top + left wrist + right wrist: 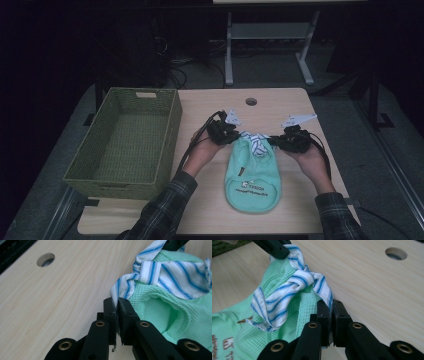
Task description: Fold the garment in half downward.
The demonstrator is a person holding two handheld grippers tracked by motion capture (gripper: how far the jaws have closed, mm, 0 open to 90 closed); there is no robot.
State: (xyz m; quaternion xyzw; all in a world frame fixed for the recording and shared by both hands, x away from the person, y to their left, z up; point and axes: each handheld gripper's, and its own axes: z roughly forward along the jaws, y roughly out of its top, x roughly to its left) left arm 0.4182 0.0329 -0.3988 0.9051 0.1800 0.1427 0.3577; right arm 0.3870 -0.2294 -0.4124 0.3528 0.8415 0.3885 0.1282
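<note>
Both forearms come in from the near edge of the table and bend toward each other, palms facing inward. The left gripper is clamped on the left side of the striped collar of the green garment; its jaws pinch the cloth tightly. The right gripper is clamped on the right side of the collar. The garment lies in the middle of the table, toward the near edge. A basket stands at the left edge.
</note>
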